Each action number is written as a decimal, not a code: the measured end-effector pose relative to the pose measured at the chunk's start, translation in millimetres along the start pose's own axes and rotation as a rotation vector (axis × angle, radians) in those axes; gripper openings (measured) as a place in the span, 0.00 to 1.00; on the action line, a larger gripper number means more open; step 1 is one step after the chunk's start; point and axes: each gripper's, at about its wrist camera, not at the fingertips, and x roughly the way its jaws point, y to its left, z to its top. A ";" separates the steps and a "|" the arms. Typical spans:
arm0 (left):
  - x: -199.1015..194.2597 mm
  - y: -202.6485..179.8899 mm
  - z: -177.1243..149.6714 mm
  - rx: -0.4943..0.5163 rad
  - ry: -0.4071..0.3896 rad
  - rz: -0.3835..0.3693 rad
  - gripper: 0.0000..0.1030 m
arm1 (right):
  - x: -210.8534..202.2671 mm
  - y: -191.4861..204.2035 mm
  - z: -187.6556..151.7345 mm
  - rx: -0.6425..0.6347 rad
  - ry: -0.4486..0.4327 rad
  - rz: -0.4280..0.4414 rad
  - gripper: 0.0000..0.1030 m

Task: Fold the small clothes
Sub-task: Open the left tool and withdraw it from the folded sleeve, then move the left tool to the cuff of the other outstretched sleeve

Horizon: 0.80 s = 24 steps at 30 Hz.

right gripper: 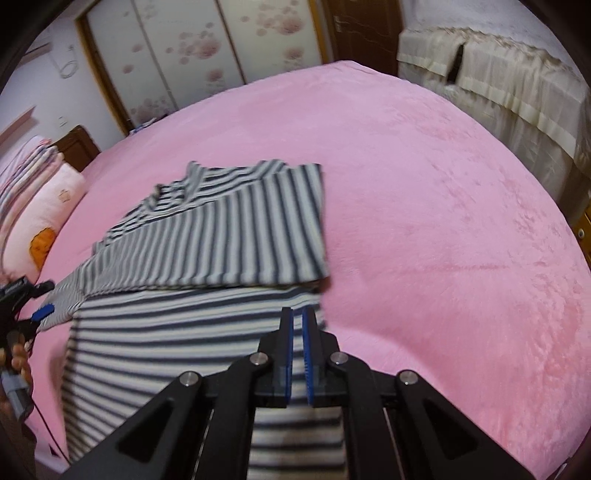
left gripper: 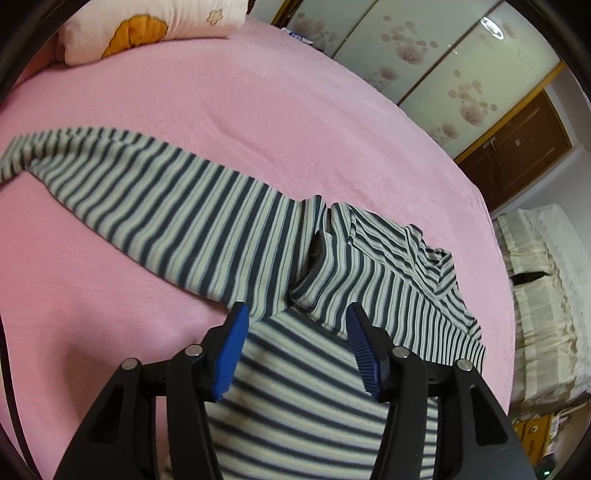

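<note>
While the striped top is lying spread on the pink bed, the left claw is hanging just above its near edge with its blue pads standing well apart and nothing pressed between them; striped cloth is showing through the gap below, out of focus; beyond the pads one long sleeve is stretching away to the left across the bed, and the turned-over collar and the other, folded part of the top are lying just ahead and to the right. In the right wrist view the right claw is sitting with its pads drawn almost together, only a thin slit between them; whether any cloth is caught in that slit I cannot tell; the top is lying under and ahead of it, to the left, a folded layer resting over the lower one, its right edge running close to the claw's tips. At the far left edge of that view the left claw is showing over the cloth's corner, a hand behind it; a pillow is lying at the head of the bed.
</note>
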 end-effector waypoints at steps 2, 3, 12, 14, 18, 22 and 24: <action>-15.0 -2.8 -5.5 0.032 0.002 0.001 0.57 | -11.8 9.1 -3.3 -0.022 -0.012 0.015 0.05; -21.0 -3.6 -8.5 0.046 0.003 0.000 0.59 | -18.4 13.1 -5.3 -0.032 -0.019 0.023 0.05; -79.2 -27.9 -58.6 0.267 0.031 0.015 0.75 | -70.7 56.1 -14.0 -0.125 -0.079 0.070 0.05; -92.8 -33.8 -69.9 0.321 0.030 0.010 0.77 | -80.4 63.7 -15.9 -0.137 -0.087 0.083 0.05; -118.0 -42.6 -86.0 0.398 0.018 0.003 0.82 | -95.8 75.5 -19.4 -0.154 -0.099 0.098 0.05; -135.3 -48.1 -93.5 0.438 0.005 -0.010 0.86 | -109.1 89.6 -24.1 -0.185 -0.104 0.102 0.05; -145.0 -47.9 -94.6 0.452 -0.007 -0.005 0.88 | -114.8 96.2 -26.0 -0.201 -0.109 0.100 0.05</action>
